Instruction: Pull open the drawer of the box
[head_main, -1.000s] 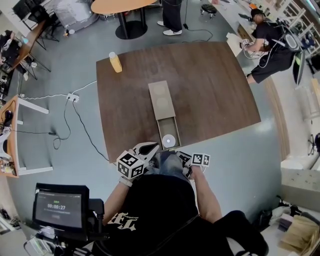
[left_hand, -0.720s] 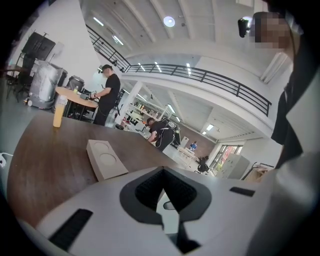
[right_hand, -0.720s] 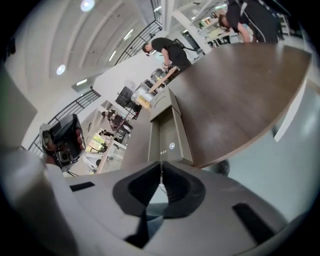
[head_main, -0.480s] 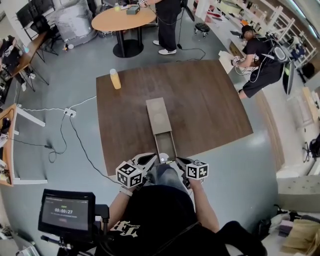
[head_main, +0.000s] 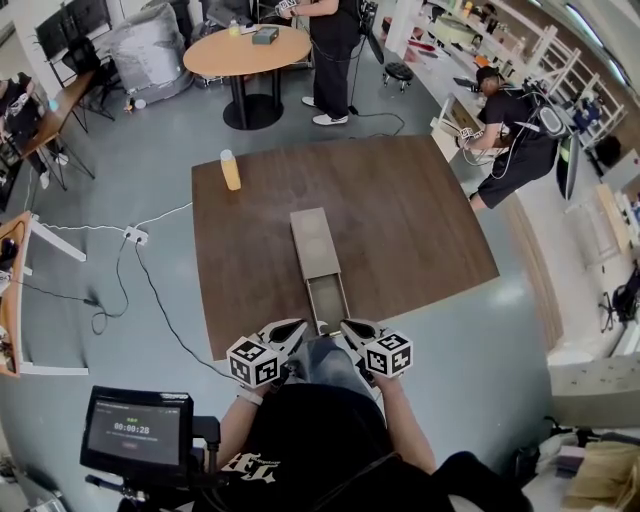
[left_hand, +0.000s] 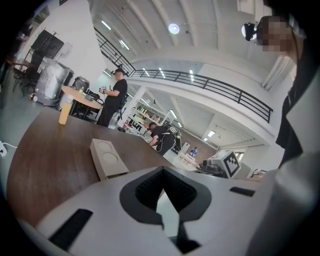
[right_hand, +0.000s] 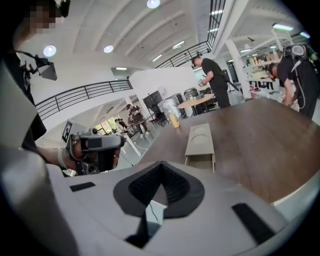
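Note:
A long grey box lies in the middle of the brown table, and its drawer is pulled out toward the table's near edge. Both grippers hang close to the person's body, just past that edge and off the drawer. My left gripper is shut and holds nothing. So is my right gripper. In the left gripper view the box lies ahead beyond the shut left gripper. The right gripper view shows the box with its open drawer past the shut right gripper.
An orange bottle stands at the table's far left corner. A round table and two people are beyond the table; one bends over a bench at the right. A cable and power strip lie on the floor at the left.
Both grippers have drawn back from the drawer's front and risen toward the person's body. The right gripper has rolled. The white round thing seen in the drawer earlier is now hidden.

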